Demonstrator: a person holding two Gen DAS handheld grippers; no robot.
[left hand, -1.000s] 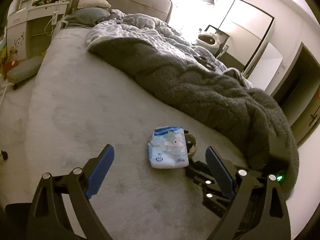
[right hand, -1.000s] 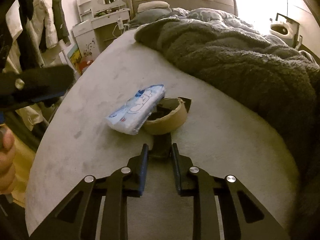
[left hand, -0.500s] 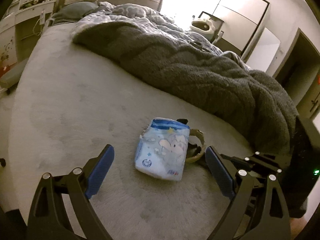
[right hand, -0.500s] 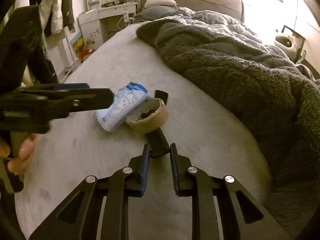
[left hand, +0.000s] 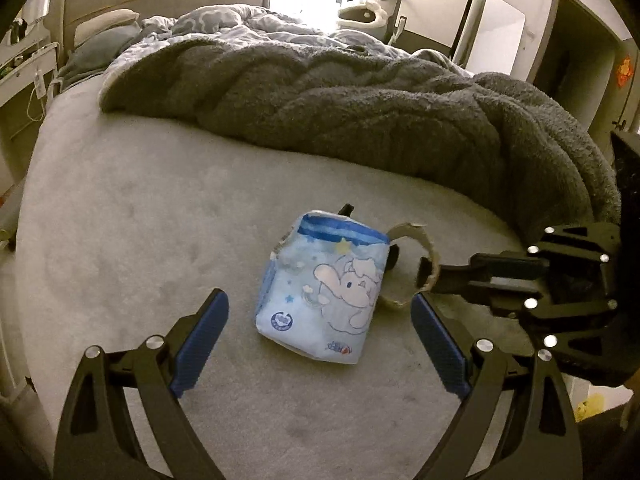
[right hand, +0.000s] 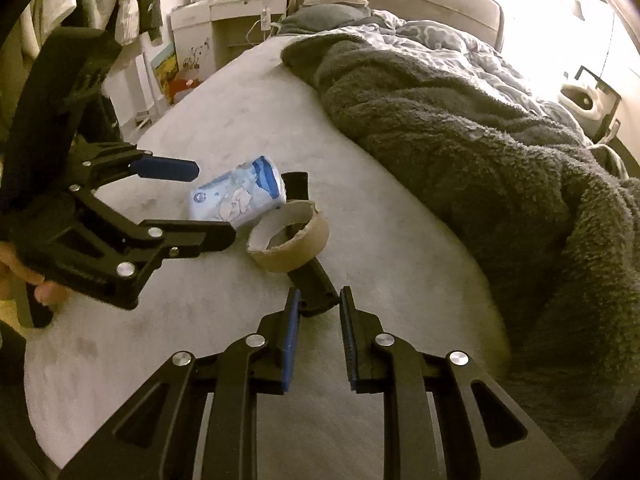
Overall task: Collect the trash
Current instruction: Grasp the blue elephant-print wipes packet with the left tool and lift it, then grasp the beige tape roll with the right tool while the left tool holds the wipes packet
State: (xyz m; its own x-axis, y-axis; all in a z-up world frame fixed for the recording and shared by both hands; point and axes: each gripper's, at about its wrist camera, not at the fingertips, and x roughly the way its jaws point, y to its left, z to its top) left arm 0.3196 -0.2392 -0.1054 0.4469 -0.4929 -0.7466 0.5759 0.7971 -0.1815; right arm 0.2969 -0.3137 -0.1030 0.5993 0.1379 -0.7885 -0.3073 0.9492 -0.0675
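While the pack lies on the bed | our left gripper spread wide around it | right gripper pinching black handle | ring touching pack.

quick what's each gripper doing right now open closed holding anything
Left gripper: open, empty, fingers either side of the diaper.
Right gripper: shut on the black handle under the cardboard ring.

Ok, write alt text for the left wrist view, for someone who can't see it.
The open left gripper hovers over a folded blue-and-white diaper with an elephant print lying on a grey bed sheet. A brown cardboard tape ring lies just right of it, where the right gripper reaches in. A rumpled dark grey fleece blanket lies behind.
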